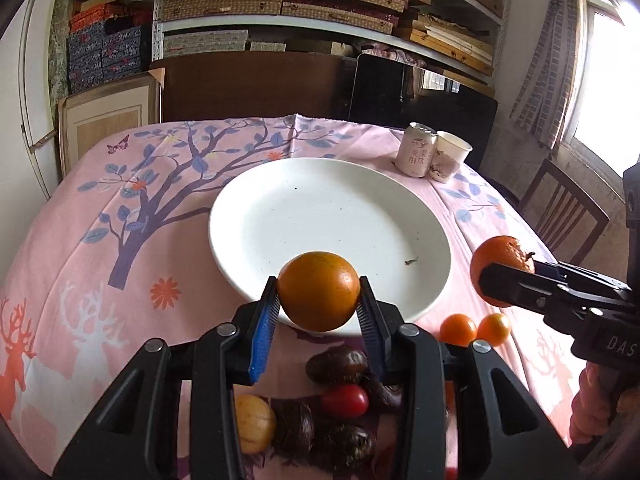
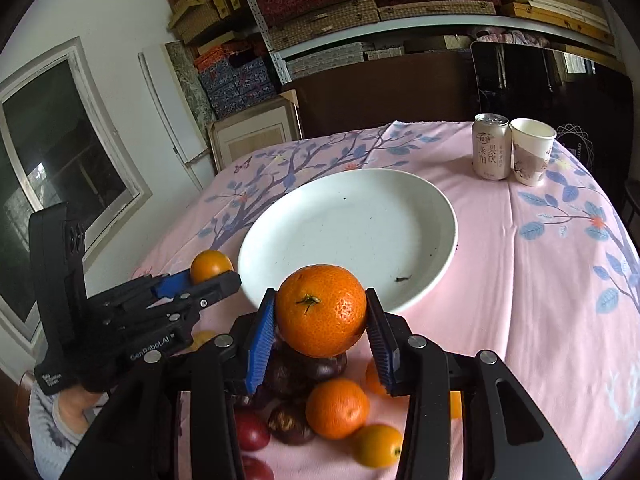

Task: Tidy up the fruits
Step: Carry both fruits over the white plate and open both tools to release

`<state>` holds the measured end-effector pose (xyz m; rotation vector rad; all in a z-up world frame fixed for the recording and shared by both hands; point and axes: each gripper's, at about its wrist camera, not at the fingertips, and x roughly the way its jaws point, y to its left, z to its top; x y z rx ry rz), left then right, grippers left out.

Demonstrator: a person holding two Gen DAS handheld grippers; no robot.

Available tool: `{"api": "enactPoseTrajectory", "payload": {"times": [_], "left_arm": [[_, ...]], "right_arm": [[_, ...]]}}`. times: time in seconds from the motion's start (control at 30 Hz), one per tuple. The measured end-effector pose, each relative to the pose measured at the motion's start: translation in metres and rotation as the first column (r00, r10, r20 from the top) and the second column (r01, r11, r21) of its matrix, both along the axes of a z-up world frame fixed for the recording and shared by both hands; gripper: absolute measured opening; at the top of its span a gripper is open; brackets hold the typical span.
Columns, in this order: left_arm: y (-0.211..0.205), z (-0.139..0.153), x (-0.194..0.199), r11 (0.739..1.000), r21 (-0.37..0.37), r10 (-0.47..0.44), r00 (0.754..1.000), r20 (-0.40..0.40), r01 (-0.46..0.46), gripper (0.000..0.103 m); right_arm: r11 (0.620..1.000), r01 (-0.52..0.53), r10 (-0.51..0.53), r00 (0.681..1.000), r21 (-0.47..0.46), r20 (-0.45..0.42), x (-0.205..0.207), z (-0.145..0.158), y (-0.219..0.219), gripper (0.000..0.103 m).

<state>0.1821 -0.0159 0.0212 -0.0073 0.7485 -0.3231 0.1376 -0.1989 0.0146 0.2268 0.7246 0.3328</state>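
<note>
- Shelves stacked with patterned boxes (image 1: 224, 4) filled the wall behind the counter (image 1: 80, 240), which wore a pink cloth printed with a tree and deer.
- I had the left claw (image 1: 319, 300) pinching a smooth, dull-orange fruit (image 1: 319, 292) between its blue pads, held above the near rim of the white plate (image 1: 332, 216).
- The right claw (image 2: 321, 316) was clamped on a brighter, pebbly tangerine (image 2: 321, 310), its green stem nub facing the camera, also raised just short of the plate's near edge.
- The plate looked bare apart from a small dark scrap (image 2: 403, 279) and a few specks.
- I judged the step to be carrying both fruits onto the plate. To do it well, I would bring each forward past the rim, lower it until it touched the dish, and only then spread the pads, since round fruit rolls if dropped.
- I would set them on separate sides so the two claws did not meet.
- More fruit (image 2: 336, 408) lay loose on the cloth below the claws: small oranges, dark brown pieces, red ones and a yellow one.
- A drink can (image 1: 416, 150) and paper cup (image 1: 450, 156) stood touching at the far right, well apart from the work.
</note>
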Motion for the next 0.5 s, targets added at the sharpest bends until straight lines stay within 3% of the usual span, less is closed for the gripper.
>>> {"api": "enactPoseTrajectory", "payload": {"times": [0.2,0.33,0.5], "left_arm": [[-0.003,-0.026,0.024,1.0,0.022,0.005,0.998,-0.056,-0.004,0.038],[-0.001,-0.029,0.02,0.999,0.041,-0.006,0.999,-0.037,0.007,0.058],[0.017,-0.016,0.004,1.0,0.008,0.019,1.0,0.025,-0.019,0.064]], "right_arm": [[1.0,0.031,-0.03,0.997,0.002,-0.073,0.041,-0.036,0.002,0.044],[1.0,0.029,-0.029,0.997,0.008,-0.072,0.044,-0.042,0.002,0.06],[0.998,0.029,-0.028,1.0,0.055,-0.01,0.027,-0.028,-0.008,0.06]]}}
